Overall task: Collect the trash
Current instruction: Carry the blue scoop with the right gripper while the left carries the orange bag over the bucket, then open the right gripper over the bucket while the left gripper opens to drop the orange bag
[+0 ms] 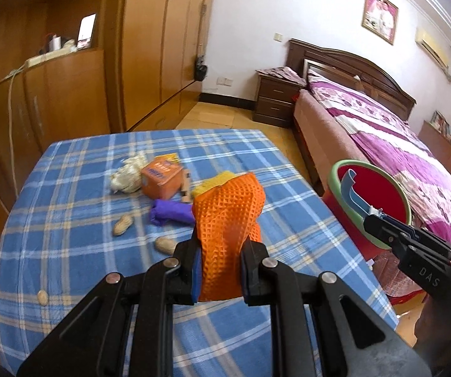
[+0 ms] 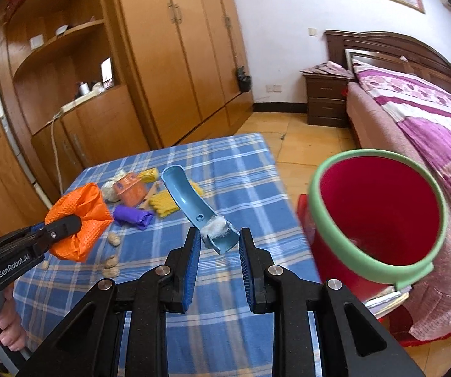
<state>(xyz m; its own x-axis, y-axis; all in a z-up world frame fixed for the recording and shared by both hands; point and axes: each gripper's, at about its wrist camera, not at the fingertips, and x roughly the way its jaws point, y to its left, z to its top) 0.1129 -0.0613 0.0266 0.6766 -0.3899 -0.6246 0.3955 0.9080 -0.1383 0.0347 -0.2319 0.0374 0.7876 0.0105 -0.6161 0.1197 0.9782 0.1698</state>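
Our red bin (image 2: 379, 216) with green rim looks empty, left tongs (image 1: 220, 267) pinching crumpled orange waffle cloth (image 1: 230, 220), right tongs (image 2: 219, 251) pinching a curved blue plastic piece (image 2: 191, 202) above the tabletop (image 2: 244, 169).

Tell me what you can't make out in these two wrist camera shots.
- Red bin's floor: right view, near rim covers it; left view, the blue scoop crosses it.
- Orange box print: both views, too small.
- Orange cloth's lower end: left view, hidden between the left gripper's fingers.
- Table legs: plaid cover hides them.
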